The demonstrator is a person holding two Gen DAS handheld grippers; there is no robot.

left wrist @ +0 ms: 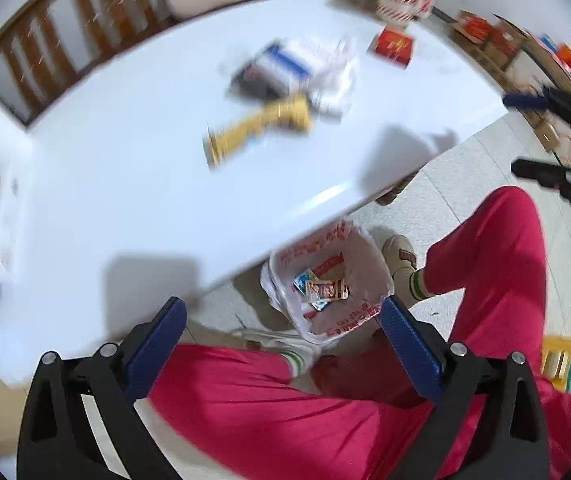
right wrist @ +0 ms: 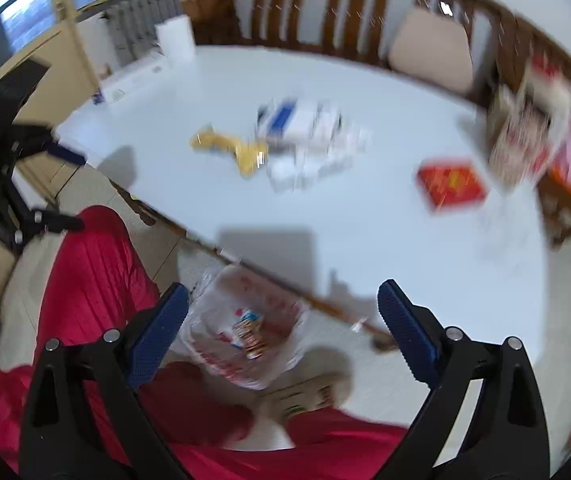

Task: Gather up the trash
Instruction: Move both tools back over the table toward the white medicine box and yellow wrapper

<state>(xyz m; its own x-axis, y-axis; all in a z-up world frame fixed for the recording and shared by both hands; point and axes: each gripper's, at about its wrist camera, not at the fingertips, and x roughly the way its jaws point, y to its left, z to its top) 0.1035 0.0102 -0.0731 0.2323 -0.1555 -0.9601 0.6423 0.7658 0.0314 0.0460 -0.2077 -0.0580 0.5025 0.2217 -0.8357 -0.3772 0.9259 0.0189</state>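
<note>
1. Broadly, the white table (left wrist: 133, 184) fills both views; its near edge runs above the person's red trousers (left wrist: 497, 264). Both views are blurred, so small detail is uncertain.
2. Remaining trash sits mid-table, well apart from both grippers: a heap of white and blue wrappers (left wrist: 305, 68), a yellow wrapper (left wrist: 261, 128) touching its near side, and a red packet (left wrist: 393, 46) apart toward the far edge.
3. On the floor, partly under the table edge and between the person's feet, a clear plastic bag (left wrist: 361, 248) with red print stands open. A few small packets (left wrist: 323, 290) lie inside it.
4. Left gripper (left wrist: 283, 320): jaws spread fully, nothing between the pads, poised above the bag and knees.
5. Right gripper (right wrist: 283, 308): likewise wide apart and holding nothing, over the bag's mouth.
6. Risks, as judged:
   - The bag is limp and half tucked under the table; a piece released off-centre may fall on the floor.
   - The wrapper heap is loose and thin; a pinch may take one sheet and scatter the rest.
   - Fast hand travel may knock the table edge.
</note>
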